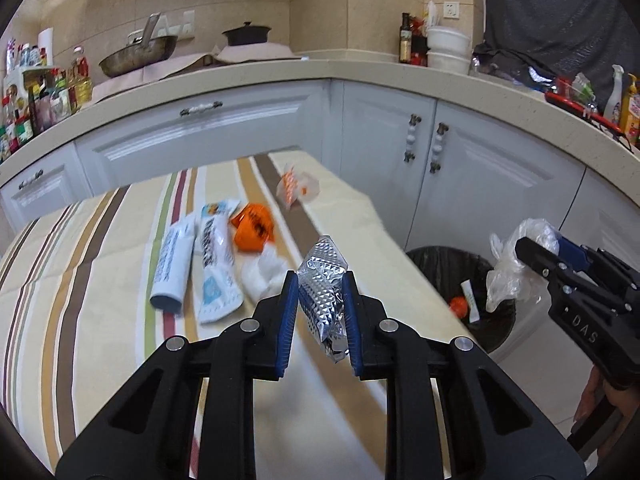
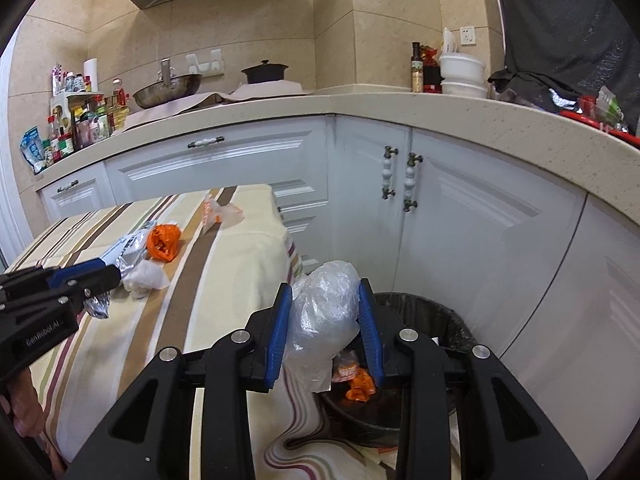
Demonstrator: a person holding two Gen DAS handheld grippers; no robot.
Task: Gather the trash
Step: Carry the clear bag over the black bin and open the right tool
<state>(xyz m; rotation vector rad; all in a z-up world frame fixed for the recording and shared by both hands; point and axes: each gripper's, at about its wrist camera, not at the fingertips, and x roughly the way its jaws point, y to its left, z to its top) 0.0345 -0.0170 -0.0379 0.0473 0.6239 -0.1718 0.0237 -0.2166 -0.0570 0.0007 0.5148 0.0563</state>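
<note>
My left gripper (image 1: pixel 322 280) is shut on a crinkled silver foil wrapper (image 1: pixel 323 292) and holds it above the striped table (image 1: pixel 80 280). My right gripper (image 2: pixel 325 292) is shut on a clear plastic bag (image 2: pixel 324 320) over the near rim of the black-lined trash bin (image 2: pixel 456 328), which holds orange and white scraps. On the table lie a white tube (image 1: pixel 172 264), a white-blue packet (image 1: pixel 216 264), an orange wrapper (image 1: pixel 254 228), a crumpled white tissue (image 1: pixel 262 272) and a white-orange wrapper (image 1: pixel 296 186). The right gripper also shows in the left wrist view (image 1: pixel 524 250).
White cabinets (image 1: pixel 400 140) with knob handles stand behind the table and bin. The beige counter (image 1: pixel 280 76) above carries a wok, a black pot, bottles and white bowls. The floor (image 1: pixel 540 380) lies right of the bin.
</note>
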